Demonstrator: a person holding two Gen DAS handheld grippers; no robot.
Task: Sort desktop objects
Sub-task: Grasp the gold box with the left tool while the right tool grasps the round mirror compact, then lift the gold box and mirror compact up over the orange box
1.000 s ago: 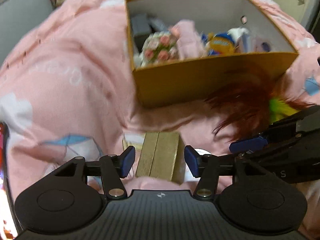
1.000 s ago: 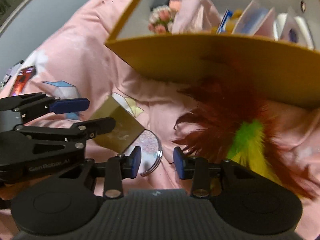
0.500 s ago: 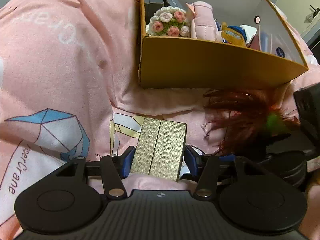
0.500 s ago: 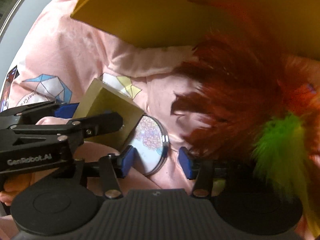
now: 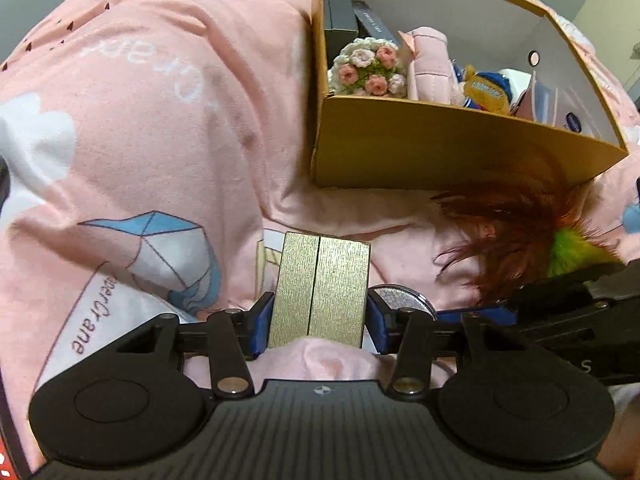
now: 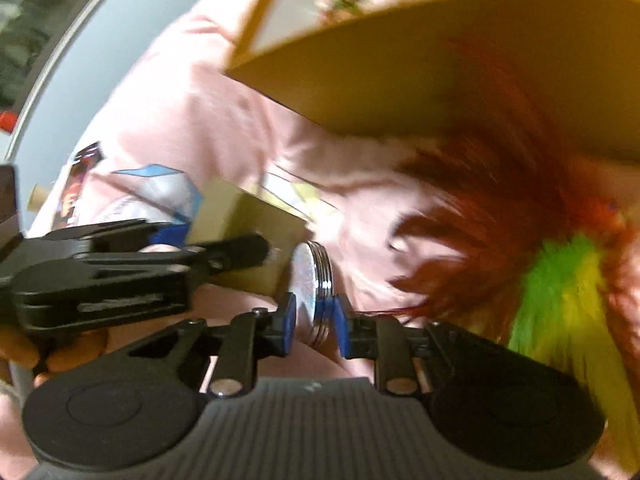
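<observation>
My left gripper is clamping the gold box; my right gripper, just closing, is pinching the round mirror edgewise beside it.

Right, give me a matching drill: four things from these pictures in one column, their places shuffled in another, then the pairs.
Things:
1. gold box
2. round compact mirror
3. crochet flower bouquet
4. feather toy

Places:
A. inside the cardboard box
B. on the pink sheet, in front of the cardboard box
C. between the left gripper jaws
D. on edge between the right gripper jaws

Pairs: 1-C, 2-D, 3-A, 4-B
</observation>
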